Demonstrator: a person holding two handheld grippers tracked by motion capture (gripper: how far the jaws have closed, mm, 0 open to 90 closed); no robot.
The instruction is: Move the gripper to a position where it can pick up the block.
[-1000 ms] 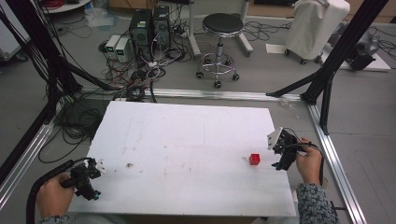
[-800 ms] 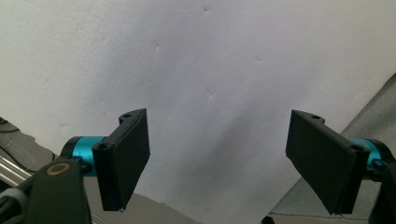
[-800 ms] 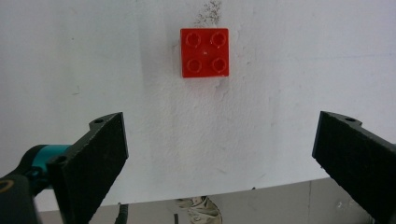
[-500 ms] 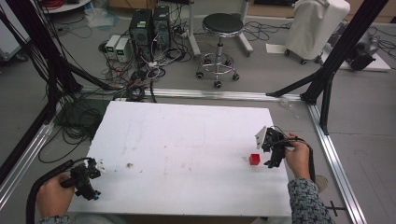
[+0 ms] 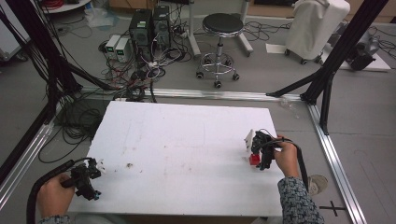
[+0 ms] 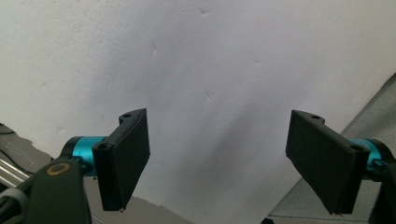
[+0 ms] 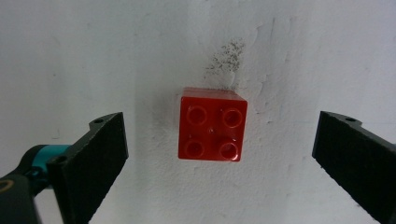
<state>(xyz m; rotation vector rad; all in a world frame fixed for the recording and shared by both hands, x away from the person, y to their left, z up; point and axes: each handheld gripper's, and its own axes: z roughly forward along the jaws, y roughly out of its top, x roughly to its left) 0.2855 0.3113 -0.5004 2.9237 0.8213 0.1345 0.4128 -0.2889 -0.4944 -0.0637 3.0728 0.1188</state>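
High view: white table point(image 5: 187, 140) scuffed, stool point(image 5: 222, 23) beyond

grey floor point(image 5: 261, 88), white counter point(image 5: 187, 140) in an aluminium frame point(image 5: 210, 94), black round stool point(image 5: 218, 23) on castors, computer towers point(image 5: 149, 25) amid tangled cables point(image 5: 140, 74), white covered object point(image 5: 317, 23) at back right

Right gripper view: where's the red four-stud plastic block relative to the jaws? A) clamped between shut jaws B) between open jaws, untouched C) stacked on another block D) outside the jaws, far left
B: the red four-stud plastic block sits on the white foam board with clear gaps to both jaws of the open right gripper.
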